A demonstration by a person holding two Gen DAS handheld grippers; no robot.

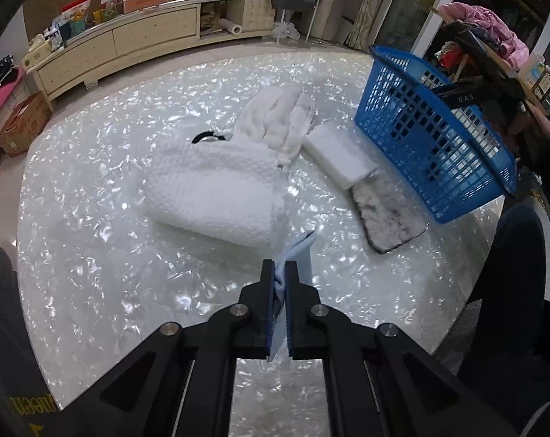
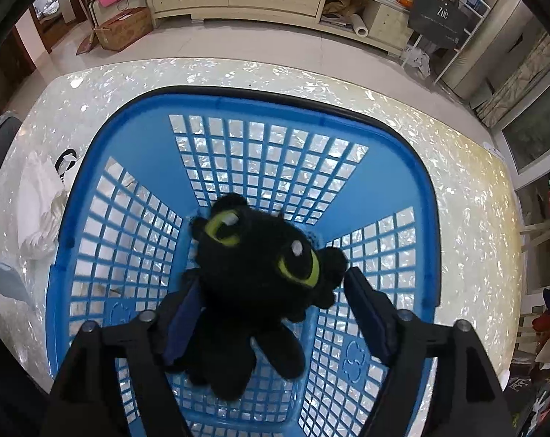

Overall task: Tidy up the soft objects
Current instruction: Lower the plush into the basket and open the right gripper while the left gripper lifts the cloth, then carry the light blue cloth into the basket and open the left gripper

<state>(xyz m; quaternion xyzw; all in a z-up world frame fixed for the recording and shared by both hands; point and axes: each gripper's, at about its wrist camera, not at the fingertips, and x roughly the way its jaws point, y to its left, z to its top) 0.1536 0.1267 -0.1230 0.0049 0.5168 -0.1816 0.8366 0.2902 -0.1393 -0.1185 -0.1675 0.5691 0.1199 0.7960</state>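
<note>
My left gripper [image 1: 283,266] is shut on a light blue cloth [image 1: 297,251] and holds it above the pearly table. Beyond it lie a rolled white towel [image 1: 216,193], a fluffy white cloth [image 1: 282,120], a white sponge block [image 1: 338,156] and a grey-edged mat [image 1: 387,211]. The blue basket [image 1: 435,138] stands at the right. My right gripper [image 2: 271,280] hangs over the basket [image 2: 136,138], jaws wide open. A black plush toy with green eyes [image 2: 256,284] lies between the fingers, inside the basket; whether the fingers touch it I cannot tell.
The round table's edge [image 1: 30,196] curves at the left and far side. A black hair tie [image 1: 207,136] lies behind the towel. A cream cabinet [image 1: 129,40] stands beyond. A person's dark legs [image 1: 511,273] are at the right edge.
</note>
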